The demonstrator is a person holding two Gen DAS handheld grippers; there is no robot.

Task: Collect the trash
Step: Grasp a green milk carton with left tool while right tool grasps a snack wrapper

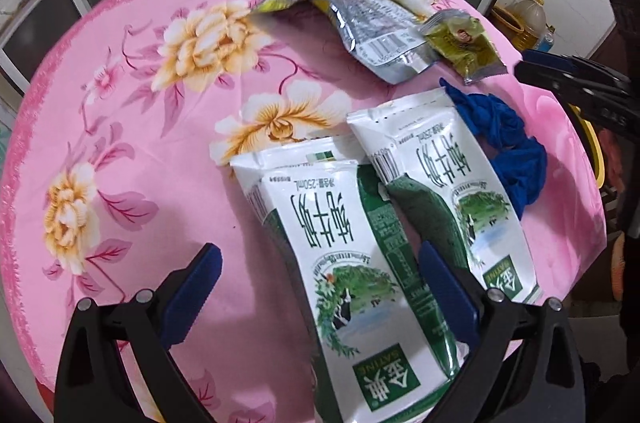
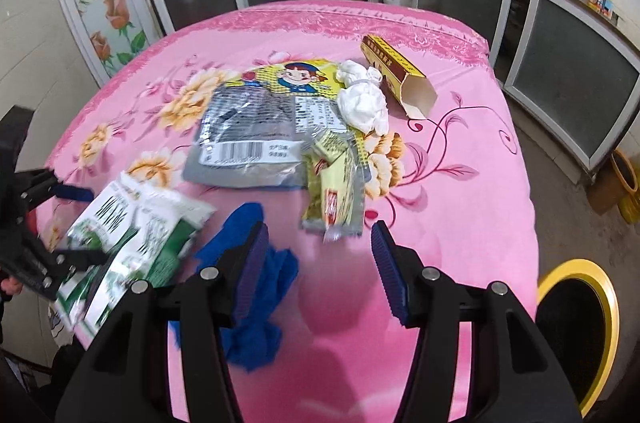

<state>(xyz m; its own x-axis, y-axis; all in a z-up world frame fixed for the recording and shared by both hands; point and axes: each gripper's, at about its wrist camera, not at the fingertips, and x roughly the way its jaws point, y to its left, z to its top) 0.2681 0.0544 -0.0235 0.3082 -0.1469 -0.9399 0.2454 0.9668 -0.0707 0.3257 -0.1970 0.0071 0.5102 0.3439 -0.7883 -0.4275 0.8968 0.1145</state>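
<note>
Over the near table edge, left gripper jaws spread wide, straddling one of two milk pouches; pads not pressing yet. Right gripper also spread, nothing between the pads, blue rag beside its left finger, yellow sachet just ahead. Snack bag, tissue wad and carton lie farther back on the pink cloth. Step, by my reading: reaching for first pickups. Next: lower, close on pouch.

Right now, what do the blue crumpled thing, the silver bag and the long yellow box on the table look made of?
Blue crumpled thing: soft matte cloth or tissue, judging by its limp folds; which one is unclear.
Silver bag: glossy metallised plastic film, with shiny creases and a printed barcode.
Long yellow box: thin printed cardboard, seemingly; its open end shows a plain pale inside.
</note>
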